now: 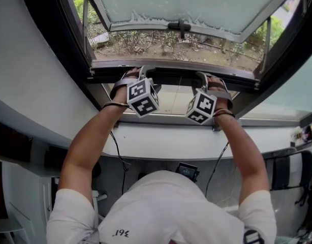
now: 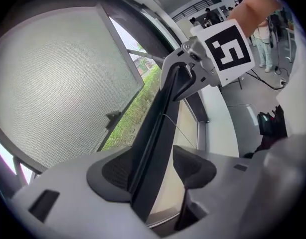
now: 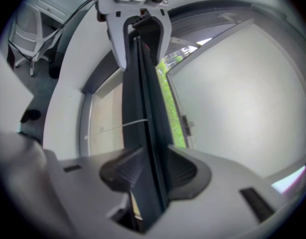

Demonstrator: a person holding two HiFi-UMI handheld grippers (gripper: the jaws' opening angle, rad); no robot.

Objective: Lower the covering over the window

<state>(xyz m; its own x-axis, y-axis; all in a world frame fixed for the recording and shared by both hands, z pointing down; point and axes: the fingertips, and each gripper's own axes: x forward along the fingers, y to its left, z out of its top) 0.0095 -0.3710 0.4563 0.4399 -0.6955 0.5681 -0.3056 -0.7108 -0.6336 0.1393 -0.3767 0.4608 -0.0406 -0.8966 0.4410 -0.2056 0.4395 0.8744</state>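
Here the bar [image 3: 143, 108] lies between both pairs of fingers [image 3: 180, 171].

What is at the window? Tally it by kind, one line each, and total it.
Grippers: 2, the left gripper and the right gripper
Bars: 1, the dark bar between their jaws
Sashes: 1, the open window sash
Handles: 1, the sash handle
Total: 5

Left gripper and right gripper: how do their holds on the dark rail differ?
The left gripper has the dark rail against one pad, with a gap to the other; the right gripper presses both pads on it. The rail crosses the left gripper slanted, the right gripper nearly straight. Both reach the same rail.
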